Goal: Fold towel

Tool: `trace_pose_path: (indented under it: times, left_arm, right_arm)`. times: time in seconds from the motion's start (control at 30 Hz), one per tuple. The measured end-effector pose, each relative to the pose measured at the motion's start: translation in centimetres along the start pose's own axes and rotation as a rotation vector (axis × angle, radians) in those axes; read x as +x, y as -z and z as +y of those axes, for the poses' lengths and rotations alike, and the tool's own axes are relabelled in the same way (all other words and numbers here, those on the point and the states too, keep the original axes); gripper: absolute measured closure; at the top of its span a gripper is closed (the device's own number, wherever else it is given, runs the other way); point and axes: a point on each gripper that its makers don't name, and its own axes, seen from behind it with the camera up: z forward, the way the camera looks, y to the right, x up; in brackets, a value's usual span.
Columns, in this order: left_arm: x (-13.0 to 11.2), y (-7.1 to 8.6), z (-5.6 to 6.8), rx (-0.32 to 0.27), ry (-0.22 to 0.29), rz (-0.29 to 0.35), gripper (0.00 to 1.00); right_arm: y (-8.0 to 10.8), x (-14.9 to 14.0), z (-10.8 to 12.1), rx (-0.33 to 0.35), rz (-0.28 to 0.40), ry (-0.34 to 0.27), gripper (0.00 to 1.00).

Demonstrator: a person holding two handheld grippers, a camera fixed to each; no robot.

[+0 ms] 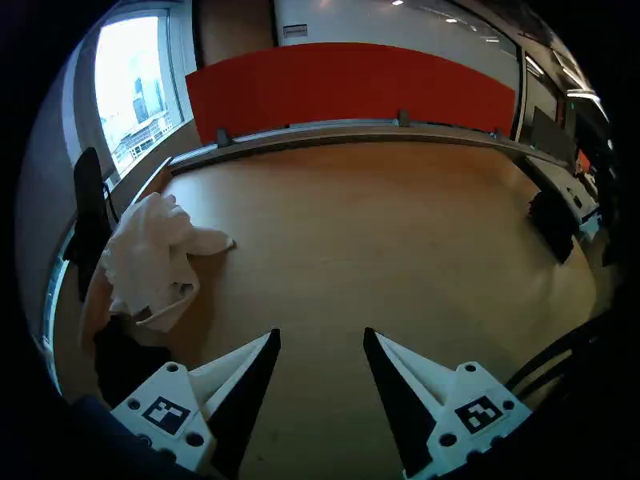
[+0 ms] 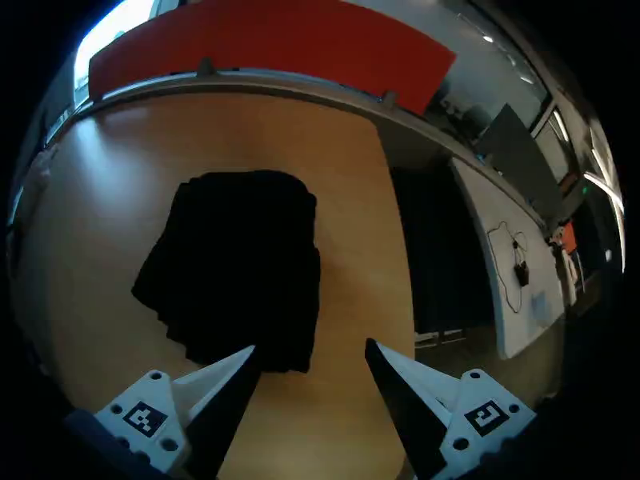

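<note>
Holding left gripper (image 1: 320,334) wide and empty over the table (image 1: 384,240), crumpled white towel (image 1: 156,256) off to its left. Holding right gripper (image 2: 310,346) wide too, right at the near edge of a folded black towel (image 2: 236,268).

The left gripper (image 1: 321,332) has two wedge-shaped fingers (image 1: 220,374) — white plastic shells with black inner faces that taper to sharp tips. Each finger carries a square black-and-white marker (image 1: 166,414) with small dark screw holes (image 1: 194,438) around it. The right gripper (image 2: 310,346) is built alike — white, black-lined, one marker per finger.
</note>
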Motion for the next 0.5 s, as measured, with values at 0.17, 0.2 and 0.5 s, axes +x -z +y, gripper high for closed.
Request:
trace_pose_path:
  times: [0.17, 0.2, 0.5]
  left_arm:
    - [0.2, 0.2, -0.1, 0.000, -0.001, 0.004, 0.24]
    - [0.2, 0.2, -0.2, 0.000, -0.002, 0.004, 0.24]
    - [0.2, 0.4, -0.3, -0.001, -0.003, 0.008, 0.24]
  right_arm:
    - [0.1, -0.5, 0.9, -0.032, -0.016, -0.009, 0.05]
    - [0.1, -0.6, 1.0, -0.035, -0.019, -0.011, 0.06]
    - [0.5, -1.8, 1.9, -0.075, -0.044, -0.014, 0.05]
